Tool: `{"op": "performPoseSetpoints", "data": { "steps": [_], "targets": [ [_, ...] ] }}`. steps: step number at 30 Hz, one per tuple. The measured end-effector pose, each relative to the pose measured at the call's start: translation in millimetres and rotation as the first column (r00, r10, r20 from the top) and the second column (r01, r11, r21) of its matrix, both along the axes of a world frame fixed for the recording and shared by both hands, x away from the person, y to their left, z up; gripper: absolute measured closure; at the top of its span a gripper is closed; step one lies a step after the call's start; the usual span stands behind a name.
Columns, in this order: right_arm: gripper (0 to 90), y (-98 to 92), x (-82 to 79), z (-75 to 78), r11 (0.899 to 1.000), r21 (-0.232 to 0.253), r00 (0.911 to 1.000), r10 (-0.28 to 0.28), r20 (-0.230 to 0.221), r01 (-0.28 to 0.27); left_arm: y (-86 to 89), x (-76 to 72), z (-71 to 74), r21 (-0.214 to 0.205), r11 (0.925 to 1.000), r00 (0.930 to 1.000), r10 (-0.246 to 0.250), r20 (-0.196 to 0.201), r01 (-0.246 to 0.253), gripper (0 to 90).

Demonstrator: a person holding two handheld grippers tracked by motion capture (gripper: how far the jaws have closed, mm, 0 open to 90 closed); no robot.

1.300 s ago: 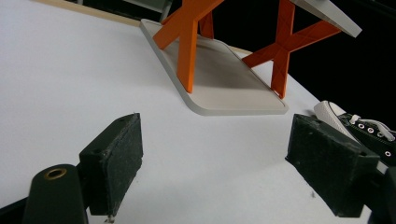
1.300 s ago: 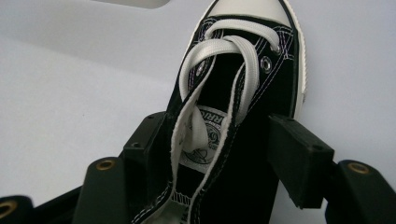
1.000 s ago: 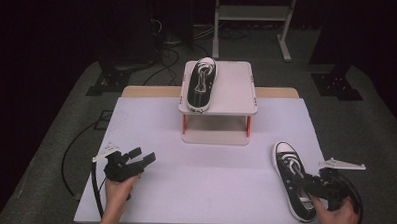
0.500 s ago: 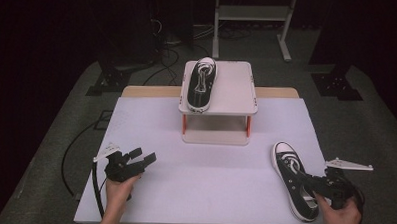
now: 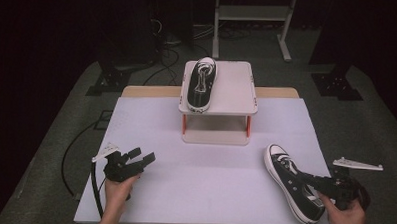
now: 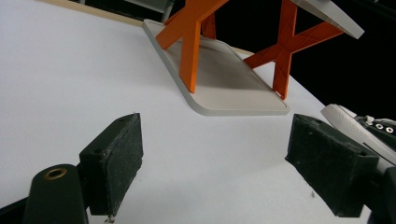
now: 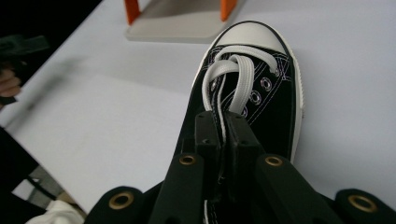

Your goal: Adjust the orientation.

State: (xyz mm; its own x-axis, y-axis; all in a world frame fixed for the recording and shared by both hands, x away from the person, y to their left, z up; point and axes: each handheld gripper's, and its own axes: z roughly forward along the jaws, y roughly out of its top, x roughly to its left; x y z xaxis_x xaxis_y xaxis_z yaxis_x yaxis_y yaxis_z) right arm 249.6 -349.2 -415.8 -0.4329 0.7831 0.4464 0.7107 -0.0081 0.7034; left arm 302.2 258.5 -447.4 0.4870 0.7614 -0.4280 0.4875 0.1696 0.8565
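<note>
One black shoe [image 7: 247,93] on the counter [image 5: 214,167], its tongue pinched in the just-closed right tool [image 7: 223,126]. Left tool [image 6: 233,158], far off, gapes wide with nothing between its jaws.

The white table top [image 5: 204,177] lies bare between the left gripper [image 5: 144,157] and the black sneaker [image 5: 291,183] near the right edge — a wide, level lane with nothing standing in it. Farther back at the middle, the two-tier stand [image 5: 218,95] blocks the way; its orange legs [image 6: 191,44] leave a low gap above the base plate [image 6: 229,88]. A second sneaker [image 5: 201,84] takes the left half of the stand's top — the right half is free.
</note>
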Motion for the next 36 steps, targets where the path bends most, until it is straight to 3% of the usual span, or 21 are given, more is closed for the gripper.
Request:
{"op": "performPoseSetpoints", "data": {
  "steps": [8, 9, 20, 28, 31, 36],
  "targets": [
    [84.6, 13.7, -8.5, 25.9, 0.995, 0.035, 0.9945, 0.096, 0.04, -0.098, -0.3, 0.0, -0.1, -0.001, 1.0, 1.0, 0.0, 0.0, 0.0, 17.8],
    [84.7, 17.6, -10.4, 33.5, 0.991, 0.053, 0.9911, 0.12, 0.057, -0.123, 0.2, -0.1, 0.1, 0.001, 1.0, 1.0, 0.0, 0.002, 0.0, 17.8],
    [84.7, 36.8, -17.1, 77.6, 0.975, 0.062, 0.9708, 0.206, 0.124, -0.214, 1.8, -1.1, 0.9, -0.001, 1.0, 1.0, 0.003, 0.008, -0.003, 17.8],
    [84.7, 48.2, -5.3, 113.6, 0.963, 0.074, 0.956, 0.243, 0.164, -0.258, 2.4, -1.2, 0.8, 0.0, 1.0, 1.0, 0.001, 0.007, -0.001, 17.8],
    [84.7, 52.9, 5.5, 131.9, 0.968, 0.063, 0.9555, 0.229, 0.186, -0.244, 2.5, -1.1, 0.7, 0.0, 1.0, 1.0, 0.001, 0.007, -0.001, 17.8],
    [84.7, 56.7, 18.7, 144.8, 0.968, 0.067, 0.956, 0.224, 0.189, -0.24, 1.9, -0.7, 0.4, 0.005, 1.0, 1.0, -0.002, 0.009, 0.002, 17.8]
  ]
}}
